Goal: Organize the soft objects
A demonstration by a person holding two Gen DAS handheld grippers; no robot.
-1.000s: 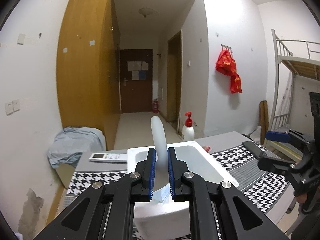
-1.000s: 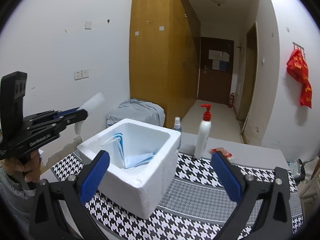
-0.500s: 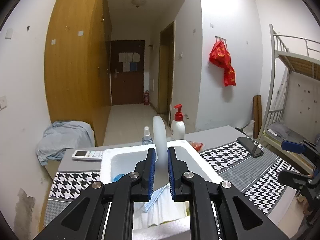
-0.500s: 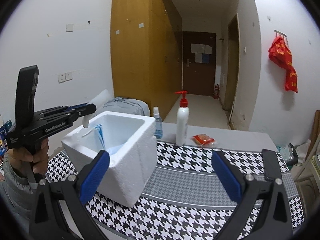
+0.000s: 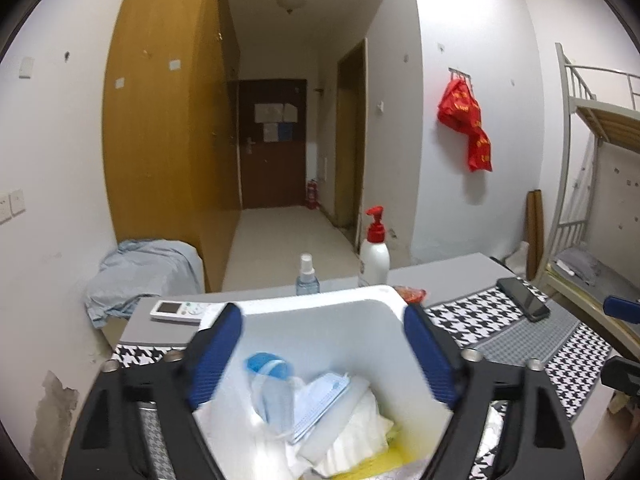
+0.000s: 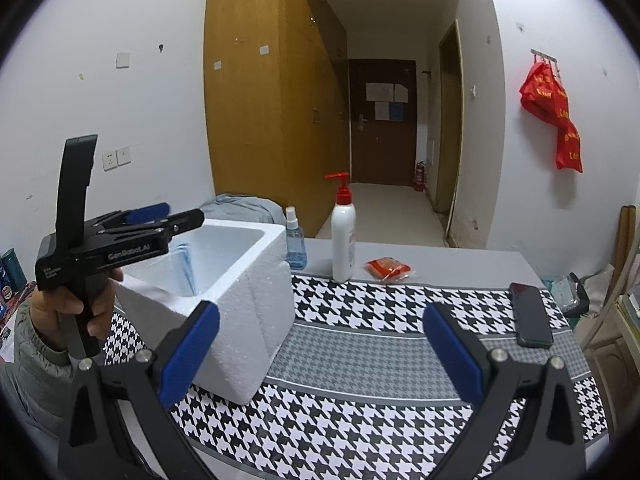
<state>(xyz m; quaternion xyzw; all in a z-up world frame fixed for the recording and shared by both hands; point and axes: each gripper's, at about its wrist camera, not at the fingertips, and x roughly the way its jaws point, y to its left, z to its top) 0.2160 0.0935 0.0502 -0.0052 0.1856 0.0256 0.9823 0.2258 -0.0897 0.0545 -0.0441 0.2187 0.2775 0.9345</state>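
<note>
Fingers of left gripper spread wide, holding nothing, poised over the foam box. Between and just below them inside the box: face masks heaped on white cloth. Right gripper also spread wide and empty, over the checked mat beside the box. Judgement: drop step looks done; next move calls for finding another soft item, none evident on the mat.
</note>
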